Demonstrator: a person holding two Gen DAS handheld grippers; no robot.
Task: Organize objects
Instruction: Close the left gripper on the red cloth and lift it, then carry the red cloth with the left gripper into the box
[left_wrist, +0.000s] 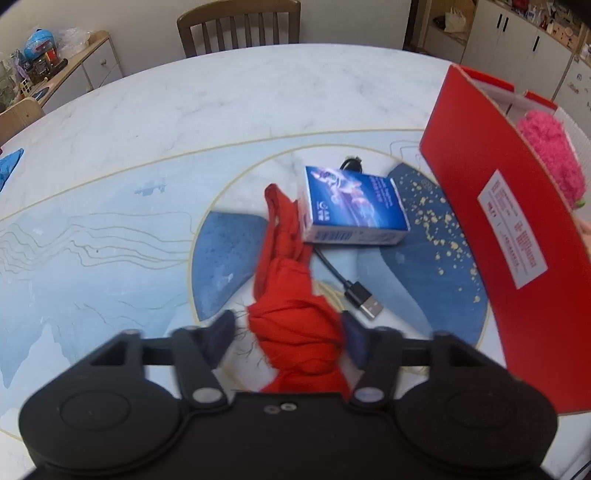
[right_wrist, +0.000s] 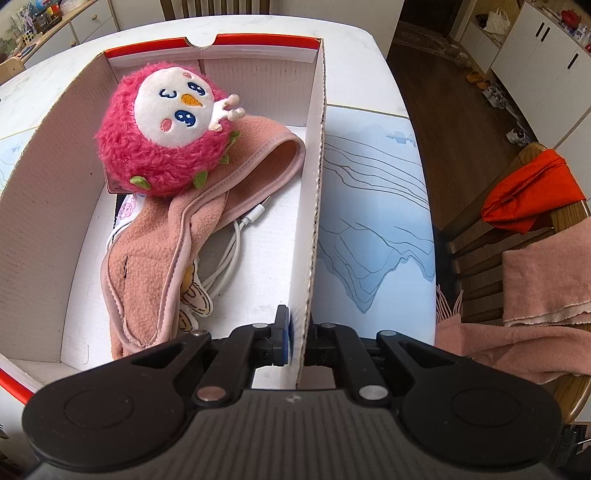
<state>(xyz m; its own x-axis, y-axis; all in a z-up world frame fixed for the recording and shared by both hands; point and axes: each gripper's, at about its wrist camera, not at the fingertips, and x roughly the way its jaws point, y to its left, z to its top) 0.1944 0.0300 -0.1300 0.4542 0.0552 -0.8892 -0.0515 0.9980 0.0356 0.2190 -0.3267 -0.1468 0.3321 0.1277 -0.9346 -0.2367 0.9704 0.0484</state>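
- Sitting under everything: marble-patterned round table (left_wrist: 229, 96) with a blue landscape print, wooden chair (left_wrist: 238, 26) at the far edge, white cabinets along the walls.
- Being worked now, as a judgement: the pick-up step for one more loose item, with the box already partly filled.
- Straddling a knotted red cloth (left_wrist: 291, 332): left gripper (left_wrist: 291, 336), fingers half apart; right pad touching the bunched fabric, left pad (left_wrist: 221, 332) showing a sliver of gap with only frayed threads across it, so not yet pinching.
- Trailing away from the knot toward a blue-and-white carton (left_wrist: 354, 206): the cloth's long tail, lying against the carton's near corner.
- Lying just beside the cloth on the table: black USB cable (left_wrist: 354, 291), running under the carton.
- Clamping the near right wall of the red-and-white cardboard box (right_wrist: 314, 206): right gripper (right_wrist: 297, 339), fingers pressed together on the cardboard, steadying it.
- Resting inside the box already: pink plush toy (right_wrist: 166, 129), pink fleece band (right_wrist: 177, 243), white charging cable (right_wrist: 229, 258).
- Calling next, likely, for finishing the squeeze on the knot, lifting clear of the carton and cable, then carrying rightward over the red wall and into the box.
- Worth watching: the dangling tail dragging the carton or snagging the cable.
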